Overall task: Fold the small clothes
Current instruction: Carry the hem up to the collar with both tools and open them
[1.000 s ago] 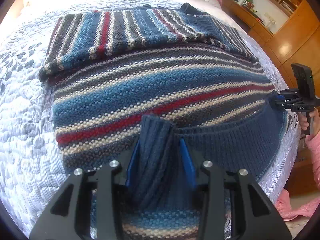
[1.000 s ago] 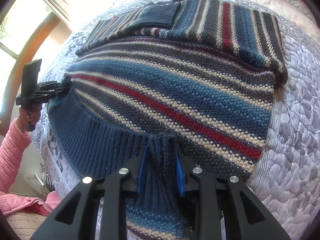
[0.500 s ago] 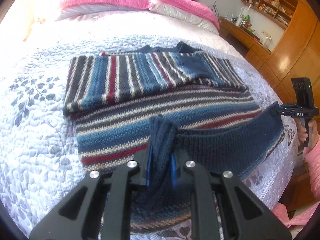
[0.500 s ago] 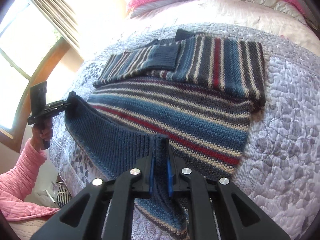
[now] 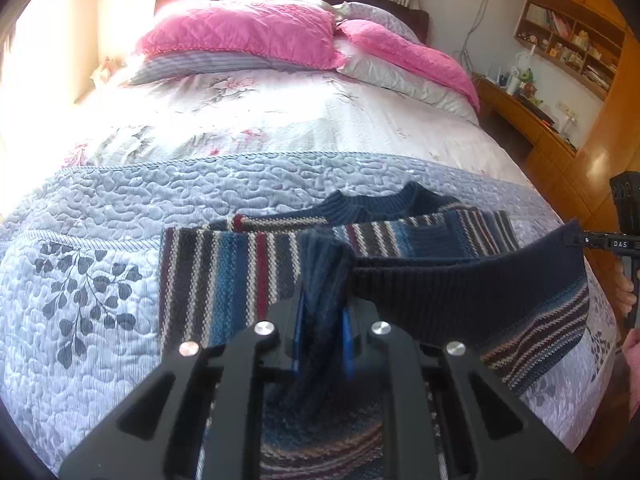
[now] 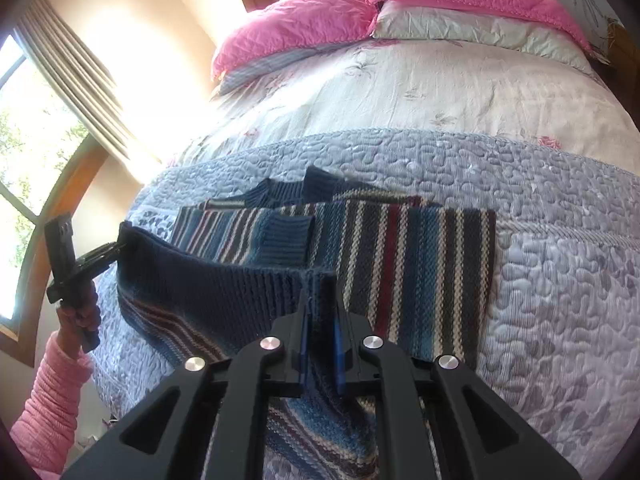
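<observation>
A knitted sweater [image 5: 224,276] striped in blue, red, cream and grey lies on the lilac quilt, its sleeves folded across the chest. Its navy ribbed hem [image 5: 460,288] hangs lifted in the air, stretched between both grippers. My left gripper [image 5: 322,320] is shut on one corner of that hem. My right gripper [image 6: 320,320] is shut on the other corner, and also shows at the far right as the right gripper [image 5: 574,238]. In the right wrist view the left gripper [image 6: 118,246] sits at the left, held by a hand in a pink sleeve. The sweater [image 6: 404,256] shows its navy collar beyond.
The quilted bedspread [image 5: 80,280] covers the near half of the bed, with a floral sheet behind. Pink pillows [image 5: 240,36] lie at the headboard. A wooden desk and shelves [image 5: 560,60] stand right of the bed. A window [image 6: 24,152] is on the other side.
Both grippers have closed tighter on the hem and raised it off the quilt, carrying it toward the collar. The lower body of the sweater now hangs beneath them.
</observation>
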`<state>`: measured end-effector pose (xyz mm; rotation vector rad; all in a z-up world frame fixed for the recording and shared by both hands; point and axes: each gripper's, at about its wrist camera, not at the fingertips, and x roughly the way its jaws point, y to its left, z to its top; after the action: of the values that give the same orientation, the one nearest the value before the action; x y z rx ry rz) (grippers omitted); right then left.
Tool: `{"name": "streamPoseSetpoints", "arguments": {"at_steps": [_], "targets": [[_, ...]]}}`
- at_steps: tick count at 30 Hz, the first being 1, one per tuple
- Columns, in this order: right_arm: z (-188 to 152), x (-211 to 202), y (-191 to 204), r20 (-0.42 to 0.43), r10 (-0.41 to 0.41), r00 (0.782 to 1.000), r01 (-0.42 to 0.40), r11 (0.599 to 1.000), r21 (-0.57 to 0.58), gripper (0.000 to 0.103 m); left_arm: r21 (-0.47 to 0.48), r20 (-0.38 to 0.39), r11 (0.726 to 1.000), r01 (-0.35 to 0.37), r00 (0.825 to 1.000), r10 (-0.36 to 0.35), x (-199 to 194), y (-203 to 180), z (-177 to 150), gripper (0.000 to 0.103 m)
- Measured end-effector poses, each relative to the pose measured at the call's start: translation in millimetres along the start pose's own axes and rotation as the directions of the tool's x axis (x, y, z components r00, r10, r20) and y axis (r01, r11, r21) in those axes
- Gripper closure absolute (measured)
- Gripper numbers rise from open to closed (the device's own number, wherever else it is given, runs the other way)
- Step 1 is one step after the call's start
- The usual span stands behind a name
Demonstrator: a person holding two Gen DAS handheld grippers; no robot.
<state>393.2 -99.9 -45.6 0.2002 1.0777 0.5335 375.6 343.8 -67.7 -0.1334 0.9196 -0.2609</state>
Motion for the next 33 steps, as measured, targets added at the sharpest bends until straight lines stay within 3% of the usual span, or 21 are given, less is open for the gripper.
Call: {"name": "streamPoseSetpoints", "arguments": {"at_steps": [7,14,21,28,32,33], "targets": [[60.9,41.2,-18.5,0.000,-0.067,0.998,0.067,0.997,0.039,0.093,-0.042,-0.006,0.997,-0.062,0.998,0.062,47.3,17.1,43.7,0.089],[103.7,96.4,-44.7,-0.031,-0.121,0.992,0.123,0.988,0.090,0.093,-0.053,-0.056,0.989,-0.140,0.989,0.137,104.2,32.0,65.0,0.089],[105.1,142.2,-67.0,-0.090,-0.149,0.985,0.158,0.981,0.113,0.093,-0.054,-0.139,0.982,-0.179,0.976,0.170,152.6,44.0,55.4,0.089],[93.9,167.8,-81.9,-0.133,-0.157,0.979,0.174,0.976,0.132,0.092,-0.056,-0.170,0.979,-0.196,0.968,0.185,173.2,50.4,44.1,0.087],[92.0,165.0,-83.2,-0.118,-0.145,0.982,0.162,0.975,0.153,0.088,-0.069,-0.178,0.977,-0.201,0.966,0.186,172.9,51.8,44.4,0.079],[91.4,159.9,-83.2,-0.110,-0.141,0.984,0.157,0.975,0.160,0.082,-0.073,-0.174,0.976,-0.204,0.966,0.189,169.4,52.2,45.5,0.075]]}}
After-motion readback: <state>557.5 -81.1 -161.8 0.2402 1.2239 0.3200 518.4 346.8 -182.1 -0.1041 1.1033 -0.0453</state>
